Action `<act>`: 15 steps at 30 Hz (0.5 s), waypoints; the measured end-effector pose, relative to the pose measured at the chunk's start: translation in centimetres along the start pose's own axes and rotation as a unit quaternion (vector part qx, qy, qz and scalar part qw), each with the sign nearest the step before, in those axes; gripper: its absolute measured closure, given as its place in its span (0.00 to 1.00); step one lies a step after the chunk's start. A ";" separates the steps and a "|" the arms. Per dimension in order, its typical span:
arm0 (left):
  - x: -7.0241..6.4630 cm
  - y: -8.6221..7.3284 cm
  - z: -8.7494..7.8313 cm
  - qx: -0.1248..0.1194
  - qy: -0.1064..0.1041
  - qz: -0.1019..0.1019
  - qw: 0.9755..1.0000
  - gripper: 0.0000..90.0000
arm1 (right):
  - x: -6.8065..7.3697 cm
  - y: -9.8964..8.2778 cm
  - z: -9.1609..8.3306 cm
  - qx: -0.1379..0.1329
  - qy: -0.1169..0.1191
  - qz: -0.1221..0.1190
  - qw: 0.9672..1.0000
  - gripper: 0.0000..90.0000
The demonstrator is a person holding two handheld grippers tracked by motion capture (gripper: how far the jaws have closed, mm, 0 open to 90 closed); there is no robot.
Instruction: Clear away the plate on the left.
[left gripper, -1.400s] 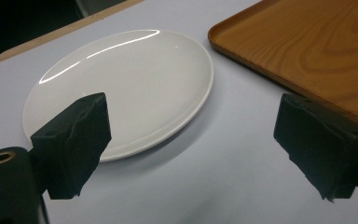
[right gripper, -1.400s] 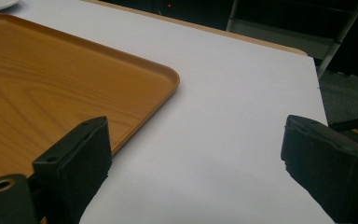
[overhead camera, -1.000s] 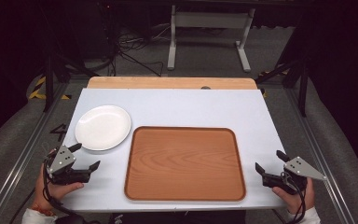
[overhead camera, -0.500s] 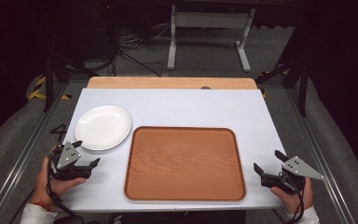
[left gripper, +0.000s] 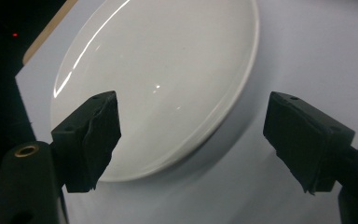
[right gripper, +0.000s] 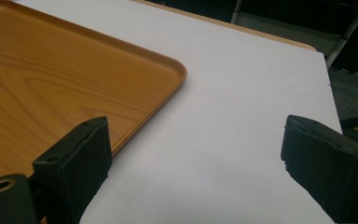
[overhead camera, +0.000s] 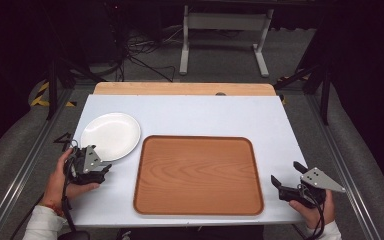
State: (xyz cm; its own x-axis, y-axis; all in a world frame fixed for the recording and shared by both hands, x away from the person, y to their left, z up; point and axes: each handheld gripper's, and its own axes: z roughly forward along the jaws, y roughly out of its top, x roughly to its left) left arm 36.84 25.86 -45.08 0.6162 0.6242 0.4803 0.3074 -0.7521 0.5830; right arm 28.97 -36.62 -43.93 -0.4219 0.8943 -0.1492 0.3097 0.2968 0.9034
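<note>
- No brand, label or writing can be read on anything
- Left gripper [overhead camera: 98,170] sits just beside the white plate's [overhead camera: 111,135] near rim; its jaws gape wide though they have just been closing a little, nothing between them
- Plate lies left of the wooden tray [overhead camera: 198,174], close to its far left corner
- Right gripper [overhead camera: 286,181] hovers right of the tray, jaws wide apart and empty

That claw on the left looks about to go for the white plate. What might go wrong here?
The left gripper is open, its jaws just closing a little, nothing pinched. The plate is smooth and low-rimmed, so a jaw may slip off or push it away. It lies close to the tray, whose raised rim could catch it.
</note>
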 end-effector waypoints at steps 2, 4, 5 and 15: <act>0.0 0.3 0.4 0.012 0.012 0.015 1.000 0.24 | 0.0 0.0 0.1 0.002 0.001 0.000 1.000 0.10; -0.1 0.4 0.7 0.020 0.019 0.025 0.999 0.24 | 0.0 0.0 0.1 0.002 0.001 -0.001 1.000 0.10; -0.1 0.5 0.8 0.025 0.024 0.030 0.999 0.26 | 0.0 0.0 0.1 0.002 0.001 0.000 1.000 0.10; -2.0 1.7 1.8 0.063 0.081 0.114 0.988 0.35 | 0.1 -0.1 0.1 0.003 -0.001 -0.002 1.000 0.10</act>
State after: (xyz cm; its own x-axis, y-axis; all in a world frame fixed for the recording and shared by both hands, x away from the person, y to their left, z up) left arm 37.45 22.95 -46.24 0.5587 0.4529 0.6948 0.2676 -0.8914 0.3659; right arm 29.01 -36.54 -44.05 -0.4219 0.8935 -0.1538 0.3132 0.3029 0.9001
